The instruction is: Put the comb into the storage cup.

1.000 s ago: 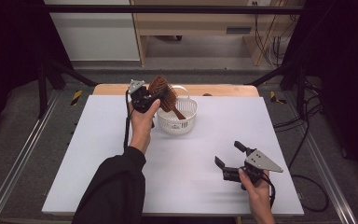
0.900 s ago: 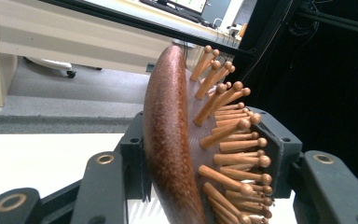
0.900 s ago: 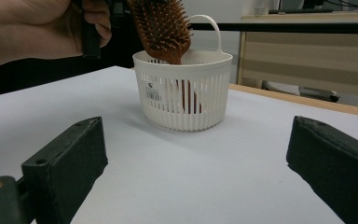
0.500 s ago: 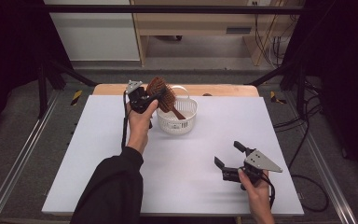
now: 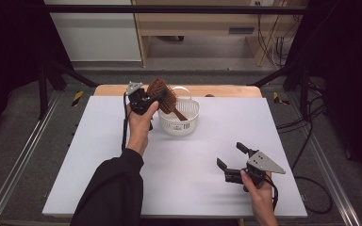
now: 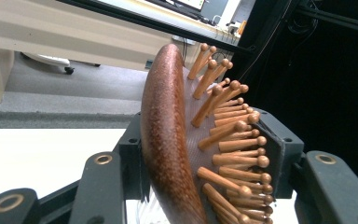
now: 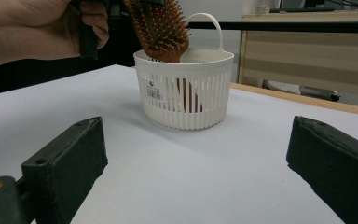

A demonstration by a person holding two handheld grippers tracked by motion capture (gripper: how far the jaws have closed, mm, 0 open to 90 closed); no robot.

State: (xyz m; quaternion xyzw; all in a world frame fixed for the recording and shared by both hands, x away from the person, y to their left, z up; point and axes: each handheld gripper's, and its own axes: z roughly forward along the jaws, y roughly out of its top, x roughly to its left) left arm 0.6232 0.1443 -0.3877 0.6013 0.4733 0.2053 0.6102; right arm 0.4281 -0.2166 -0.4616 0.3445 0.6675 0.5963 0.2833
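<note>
Your left gripper (image 5: 147,100) is clenched on the head of a brown wooden paddle hairbrush (image 5: 162,95), held above the far-left rim of the white slotted basket (image 5: 183,123). In the left gripper view one pad presses the smooth back of the brush (image 6: 165,140) and the other sits among the wooden bristle pins. In the right gripper view the brush (image 7: 161,29) stands tilted: its head leans left above the rim and its handle reaches down inside the basket (image 7: 186,93), visible through the slots. The basket sits at the far middle of the white table (image 5: 103,155), its looped handle on the far side.

Your right gripper (image 5: 233,162) is released, jaws spread wide with nothing between them. It is at the near right of the table, well apart from the basket and pointed toward it.
</note>
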